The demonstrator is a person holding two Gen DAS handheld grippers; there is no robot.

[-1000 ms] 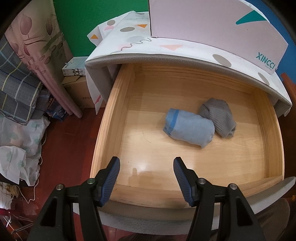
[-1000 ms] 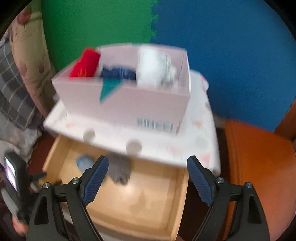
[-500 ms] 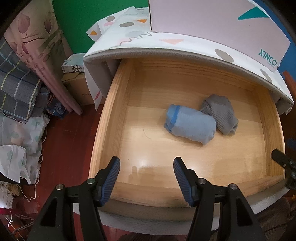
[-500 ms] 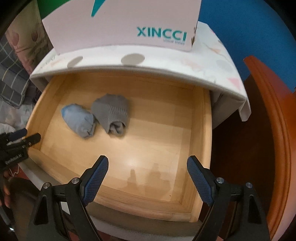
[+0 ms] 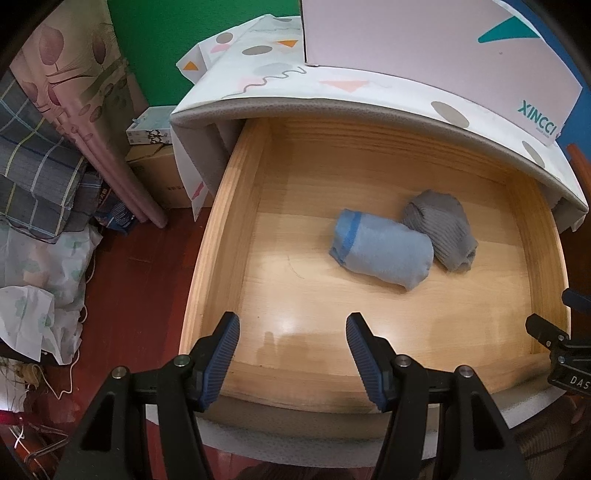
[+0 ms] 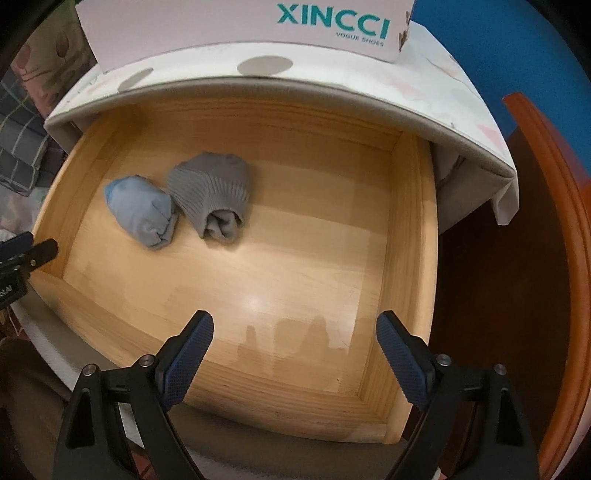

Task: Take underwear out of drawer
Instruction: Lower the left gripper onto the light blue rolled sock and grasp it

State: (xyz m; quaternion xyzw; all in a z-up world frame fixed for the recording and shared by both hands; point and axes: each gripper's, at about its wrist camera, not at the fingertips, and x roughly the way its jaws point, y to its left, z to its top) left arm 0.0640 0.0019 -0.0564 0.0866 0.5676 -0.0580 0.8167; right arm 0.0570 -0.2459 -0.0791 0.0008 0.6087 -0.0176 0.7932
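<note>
An open wooden drawer holds two rolled pieces of underwear lying side by side and touching. The light blue roll lies left of the grey ribbed roll. My left gripper is open and empty above the drawer's front left. My right gripper is open and empty above the drawer's front right; part of it shows at the right edge of the left wrist view.
A pink XINCCI shoe box stands on the patterned cloth-covered top above the drawer. Bedding, bags and boxes crowd the floor at left. An orange wooden chair stands at right.
My right gripper has dropped from a view of the shoe box to just over the drawer and moved closer to the rolls. My left gripper has barely moved.
</note>
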